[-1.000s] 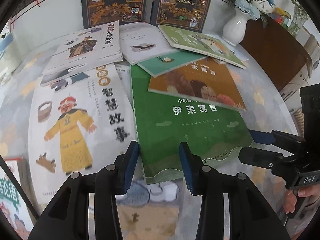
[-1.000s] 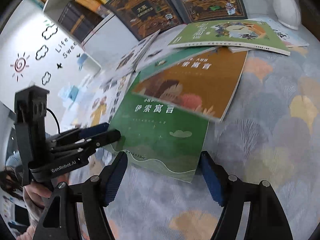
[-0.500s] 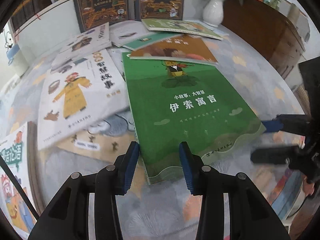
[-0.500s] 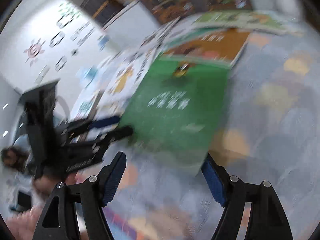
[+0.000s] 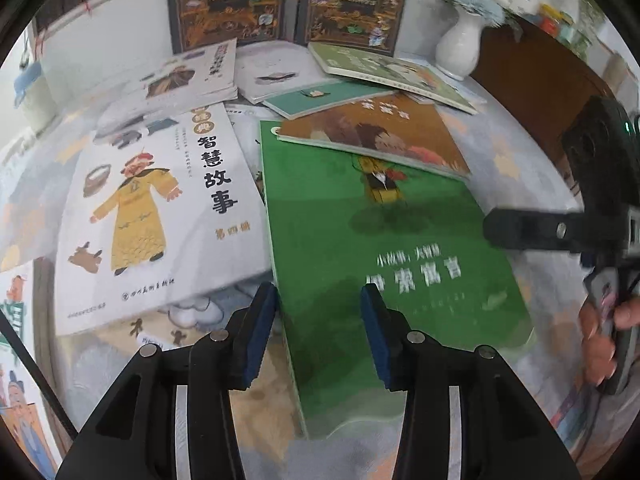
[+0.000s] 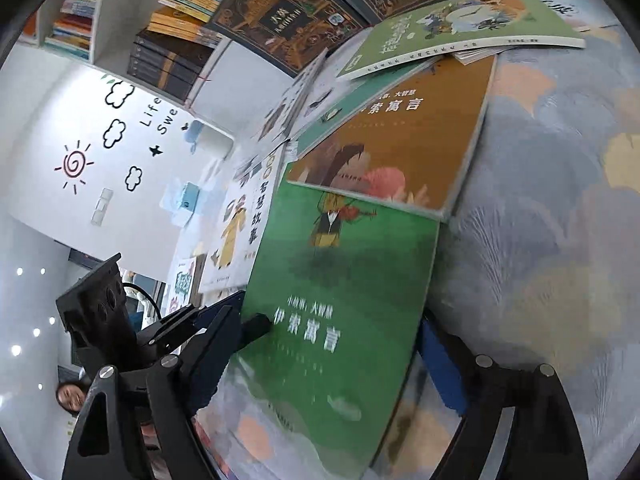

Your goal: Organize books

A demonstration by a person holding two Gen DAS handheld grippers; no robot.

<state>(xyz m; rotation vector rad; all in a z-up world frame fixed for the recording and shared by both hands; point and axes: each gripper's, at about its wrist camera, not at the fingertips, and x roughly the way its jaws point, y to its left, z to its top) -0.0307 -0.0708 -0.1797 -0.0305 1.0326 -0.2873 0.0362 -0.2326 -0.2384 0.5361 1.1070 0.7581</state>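
Bare patterned desk [image 6: 560, 208] lies open to the right of the green book [image 6: 340, 320] and the brown book [image 6: 404, 140] — a clear lane there. On the other side the white book [image 5: 160, 216] sits just beside the green one, leaving only a thin gap. Farther back, overlapping books crowd the surface up to two dark upright volumes [image 5: 228, 0] and a white vase [image 5: 460, 44] — no way through. The right tool [image 5: 532, 228] reaches in over the green book's right edge.
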